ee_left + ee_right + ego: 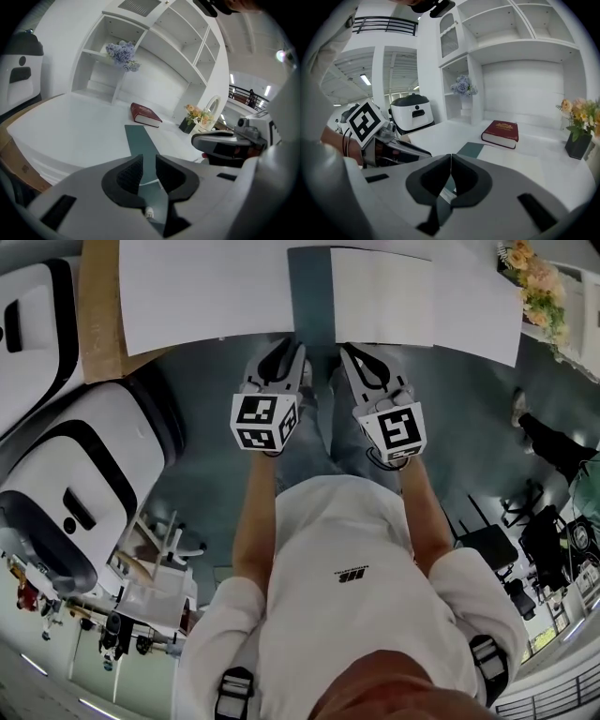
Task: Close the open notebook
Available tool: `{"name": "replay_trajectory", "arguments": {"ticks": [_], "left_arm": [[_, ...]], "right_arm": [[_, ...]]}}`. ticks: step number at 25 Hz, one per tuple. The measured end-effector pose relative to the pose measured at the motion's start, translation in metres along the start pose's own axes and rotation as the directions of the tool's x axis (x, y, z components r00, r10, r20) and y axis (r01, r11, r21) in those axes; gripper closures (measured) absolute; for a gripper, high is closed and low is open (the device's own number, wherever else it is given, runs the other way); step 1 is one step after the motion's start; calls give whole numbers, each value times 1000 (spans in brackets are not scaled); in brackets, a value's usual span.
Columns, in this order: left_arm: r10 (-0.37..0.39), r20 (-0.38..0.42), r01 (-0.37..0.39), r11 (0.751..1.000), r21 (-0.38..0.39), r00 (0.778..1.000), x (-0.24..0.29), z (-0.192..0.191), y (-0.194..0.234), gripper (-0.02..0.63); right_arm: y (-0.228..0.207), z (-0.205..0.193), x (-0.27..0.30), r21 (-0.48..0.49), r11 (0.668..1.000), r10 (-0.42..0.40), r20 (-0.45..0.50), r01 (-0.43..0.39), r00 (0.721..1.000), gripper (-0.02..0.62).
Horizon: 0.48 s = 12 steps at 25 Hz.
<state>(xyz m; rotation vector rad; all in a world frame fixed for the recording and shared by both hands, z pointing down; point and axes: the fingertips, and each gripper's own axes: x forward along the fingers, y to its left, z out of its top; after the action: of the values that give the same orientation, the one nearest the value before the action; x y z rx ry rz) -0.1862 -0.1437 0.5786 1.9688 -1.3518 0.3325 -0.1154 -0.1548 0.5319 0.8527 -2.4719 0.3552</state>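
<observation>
A person stands at a white tabletop and holds one gripper in each hand. Both grippers are side by side at the near edge of the tabletop and point toward it.

The left gripper has its jaws only a little apart, with a thin gap. Nothing is between them. The right gripper has its jaws pressed together, and nothing is held in them.

The notebook is dark red. It lies flat on the tabletop, well away from both grippers, near the back. Its cover is down, so it looks closed. No gripper touches it. The head view does not show it.

A gray-green strip runs along the white tabletop from the near edge toward the notebook. Both grippers are close to the near end of this strip.

To the right of the notebook is a dark pot of orange and pink flowers. Behind the tabletop are white shelves. A bunch of purple flowers sits on one shelf.

On the left side, beside the tabletop, stand big white machines with black trim. A brown board lies at the left end of the tabletop.
</observation>
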Motion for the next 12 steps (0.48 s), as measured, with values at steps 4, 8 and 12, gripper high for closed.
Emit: {"name": "replay_trajectory", "arguments": {"ticks": [4, 8, 12], "left_arm": [[-17, 1, 17, 999, -30, 1000, 7, -9, 5, 606], [-20, -10, 20, 999, -42, 1000, 13, -21, 10, 606], [-34, -17, 33, 998, -57, 999, 17, -30, 13, 606]], "right_arm": [[3, -10, 6, -19, 1000, 11, -15, -11, 1000, 598], [8, -20, 11, -26, 999, 27, -27, -27, 999, 598], [11, -28, 14, -29, 999, 34, -36, -35, 999, 598]]}}
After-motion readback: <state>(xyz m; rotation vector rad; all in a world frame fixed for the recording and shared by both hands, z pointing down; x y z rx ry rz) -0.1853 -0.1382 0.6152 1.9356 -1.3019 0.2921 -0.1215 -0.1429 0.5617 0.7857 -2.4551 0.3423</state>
